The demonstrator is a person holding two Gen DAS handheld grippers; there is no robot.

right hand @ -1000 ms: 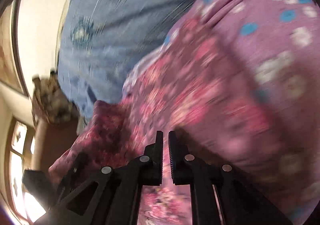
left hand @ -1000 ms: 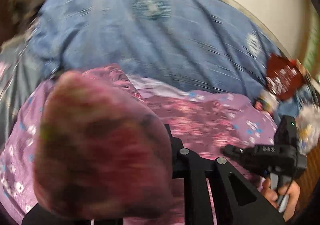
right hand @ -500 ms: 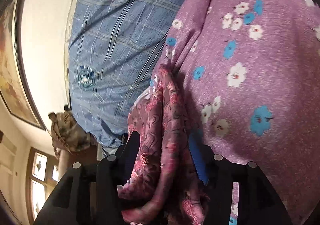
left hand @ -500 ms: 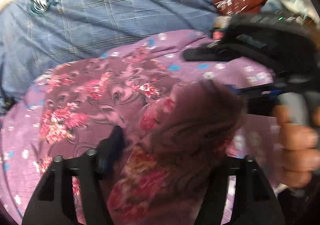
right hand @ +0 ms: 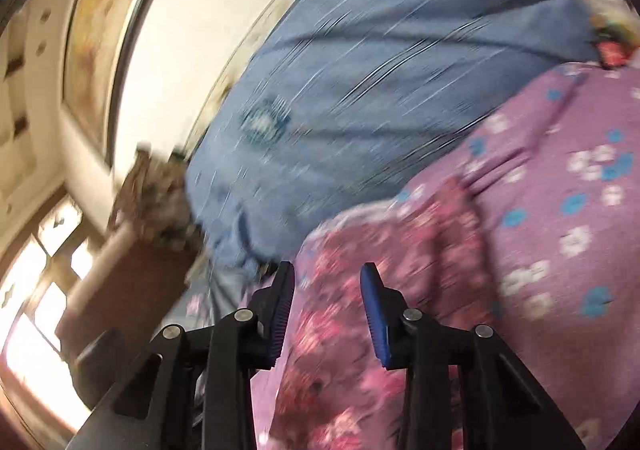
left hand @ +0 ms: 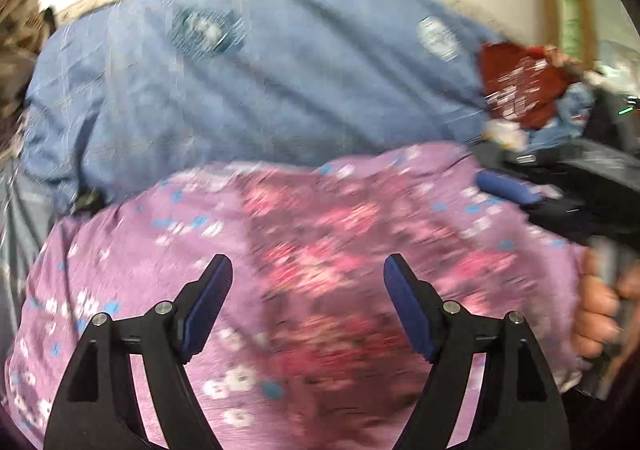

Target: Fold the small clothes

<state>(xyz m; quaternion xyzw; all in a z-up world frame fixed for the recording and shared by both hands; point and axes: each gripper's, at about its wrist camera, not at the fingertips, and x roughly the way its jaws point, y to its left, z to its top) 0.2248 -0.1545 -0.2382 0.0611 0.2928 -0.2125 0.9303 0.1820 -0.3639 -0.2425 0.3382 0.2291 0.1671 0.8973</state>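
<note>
A small dark-pink floral garment (left hand: 320, 262) lies folded on a purple flowered cloth (left hand: 132, 250); it also shows in the right wrist view (right hand: 360, 330). My left gripper (left hand: 307, 292) is open and empty, hovering just above the garment. My right gripper (right hand: 327, 310) is open and empty over the garment's left edge. The right gripper and the hand holding it show at the right edge of the left wrist view (left hand: 560, 190). Both views are motion-blurred.
A blue checked bedspread (left hand: 260, 90) covers the bed behind the purple cloth (right hand: 560, 190). A red item (left hand: 520, 86) and clutter lie at the far right. A wall stands behind the bed, with a brown cabinet (right hand: 120, 290) and a window at its left.
Both grippers have let go of the floral garment and opened. It now lies on the purple cloth. Both grippers have pulled back from it.
</note>
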